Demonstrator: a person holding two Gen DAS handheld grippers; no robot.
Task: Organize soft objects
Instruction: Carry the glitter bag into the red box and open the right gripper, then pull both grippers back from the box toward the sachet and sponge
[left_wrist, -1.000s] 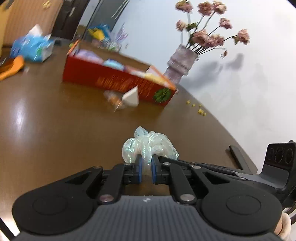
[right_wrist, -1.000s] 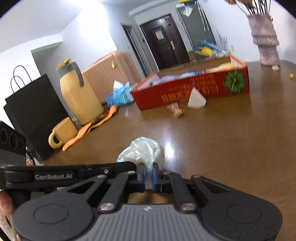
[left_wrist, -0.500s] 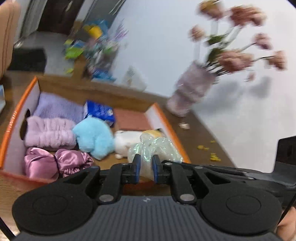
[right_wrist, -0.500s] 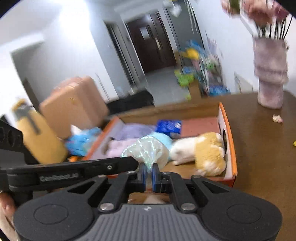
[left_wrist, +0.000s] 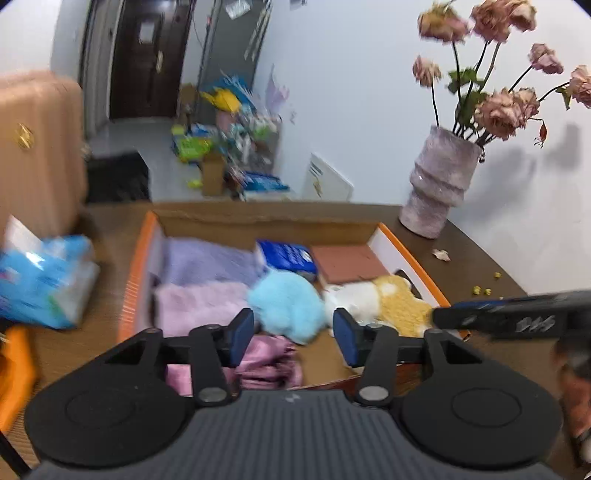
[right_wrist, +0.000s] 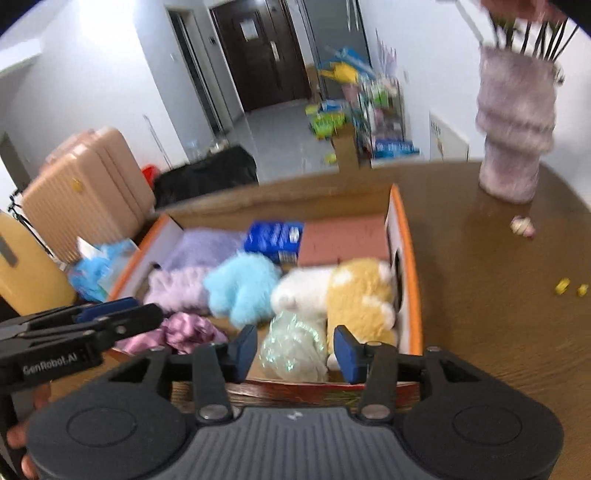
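Note:
An orange-rimmed cardboard box (left_wrist: 138, 280) (right_wrist: 415, 295) holds soft things: lilac towels (left_wrist: 207, 262), a blue plush (left_wrist: 284, 306) (right_wrist: 240, 286), a white-and-yellow plush (left_wrist: 388, 299) (right_wrist: 354, 291) and a pink satin scrunchie (left_wrist: 266, 358) (right_wrist: 181, 330). The iridescent pale-green scrunchie (right_wrist: 291, 349) lies in the box's near right corner. My right gripper (right_wrist: 293, 350) is open just above it, not touching. My left gripper (left_wrist: 293, 338) is open and empty over the box's front edge. The left gripper also shows in the right wrist view (right_wrist: 110, 317).
A lilac vase (left_wrist: 439, 184) (right_wrist: 513, 125) of dried roses stands right of the box. A blue tissue pack (left_wrist: 44, 280) lies left of it, beside an orange item (left_wrist: 14, 369). A yellow jug (right_wrist: 26, 266) stands far left. Small petals (right_wrist: 521, 225) dot the brown table (right_wrist: 498, 332).
Both grippers carried the green scrunchie from the table to over the box, then opened. The scrunchie now lies in the box's near right corner.

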